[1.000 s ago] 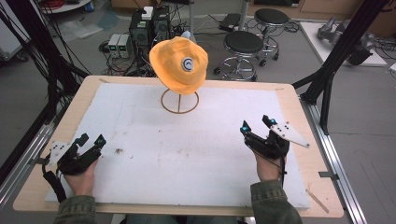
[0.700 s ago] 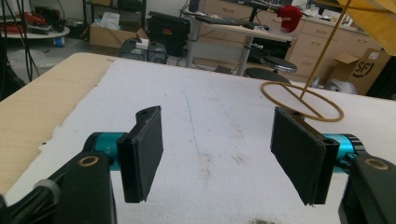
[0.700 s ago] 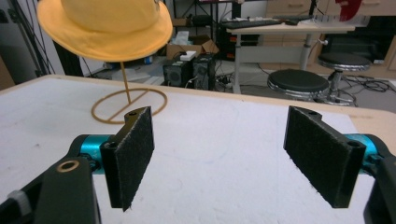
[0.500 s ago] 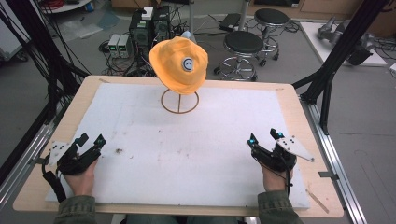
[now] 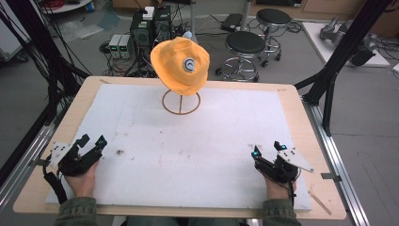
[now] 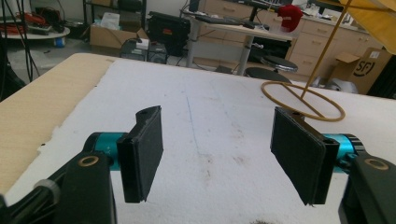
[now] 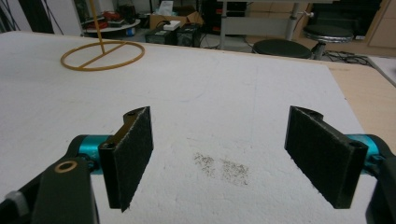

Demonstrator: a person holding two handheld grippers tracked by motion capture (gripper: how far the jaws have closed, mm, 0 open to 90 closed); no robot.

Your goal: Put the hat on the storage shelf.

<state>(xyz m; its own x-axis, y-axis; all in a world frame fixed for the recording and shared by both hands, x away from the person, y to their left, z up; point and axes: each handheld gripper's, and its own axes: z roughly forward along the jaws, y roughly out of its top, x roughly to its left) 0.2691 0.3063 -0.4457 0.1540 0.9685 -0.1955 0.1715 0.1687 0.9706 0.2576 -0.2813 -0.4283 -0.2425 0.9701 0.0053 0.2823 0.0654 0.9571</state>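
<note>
My left gripper (image 5: 91, 141) sits at the near left corner of the white foam sheet (image 5: 211, 141), gripped in my left hand (image 5: 81, 181), its jaws spread wide with nothing between them; along its own view (image 6: 215, 156) the two black pads (image 6: 144, 151) frame bare, slightly smudged foam, and the wooden table edge (image 6: 42, 112) runs off to one side. Further along, near the far middle of the sheet, a yellow wire stand (image 5: 181, 101) rests its ring base flat on the foam, and an orange hat (image 5: 181, 66) with a round white badge perches tilted on top of it (well apart from both of my grippers). Over at the near right corner, my right gripper (image 5: 267, 149) lies low on the sheet in my right hand (image 5: 277, 186), likewise released, jaws parted and empty. In its own view (image 7: 231, 163) the pads (image 7: 322, 156) stand either side of a patch of dark specks (image 7: 222, 165) on the foam, with the ring base showing far off at upper left.
</note>
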